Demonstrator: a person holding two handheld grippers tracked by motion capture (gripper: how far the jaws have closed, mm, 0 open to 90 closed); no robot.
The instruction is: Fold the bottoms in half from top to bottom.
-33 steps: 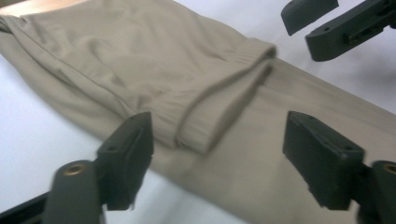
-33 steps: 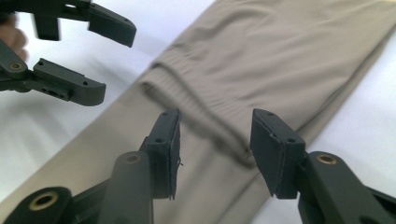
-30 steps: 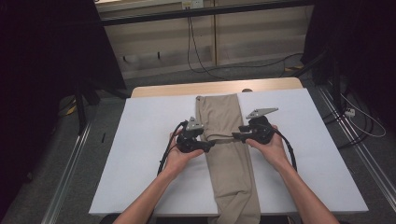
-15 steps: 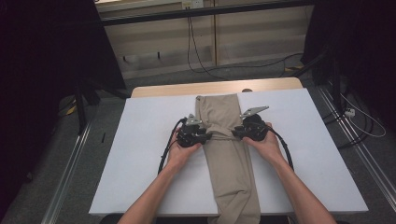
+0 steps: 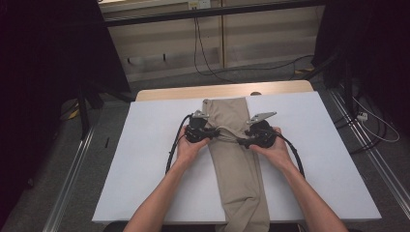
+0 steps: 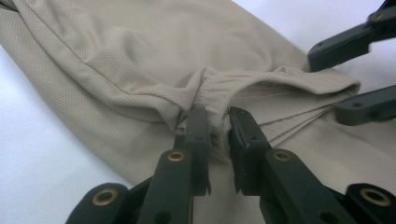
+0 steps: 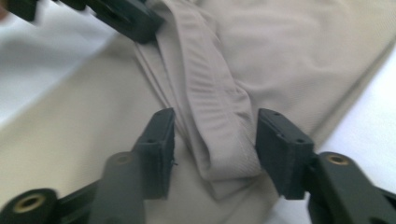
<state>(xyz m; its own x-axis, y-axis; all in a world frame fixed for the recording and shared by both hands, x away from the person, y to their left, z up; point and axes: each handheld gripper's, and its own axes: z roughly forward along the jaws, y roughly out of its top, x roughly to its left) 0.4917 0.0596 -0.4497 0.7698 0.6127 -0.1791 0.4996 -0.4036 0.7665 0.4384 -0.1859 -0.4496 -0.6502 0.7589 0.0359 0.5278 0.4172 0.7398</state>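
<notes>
A long beige garment [image 5: 238,159], folded into a narrow strip, lay down the middle of a white bench [image 5: 145,164], running from just above the centre of the high view to its bottom edge, where it hung over the near side. A strip of bare wood [image 5: 164,93] showed along the far edge of the bench, and beyond it were a grey floor and loose cables [image 5: 203,53].

Two bare forearms came in from the bottom of the high view. The left gripper [image 5: 212,133] sat at the left edge of the garment, a little above the centre of the frame, and the right gripper [image 5: 240,141] sat at the garment's right edge, level with it. The two tools pointed toward each other and were near together over the cloth.

In the left gripper view, at the lower centre, the left gripper [image 6: 219,133] had its jaws narrow, having just been closing, and they pinched a bunched fold of the garment [image 6: 140,60] between them. The other gripper's black jaws showed at the right edge of that view.

In the right gripper view, the right gripper [image 7: 215,149] had its jaws standing apart, having just been opening. A folded band of the garment [image 7: 219,116] lay between them, and neither pad pressed on it.
</notes>
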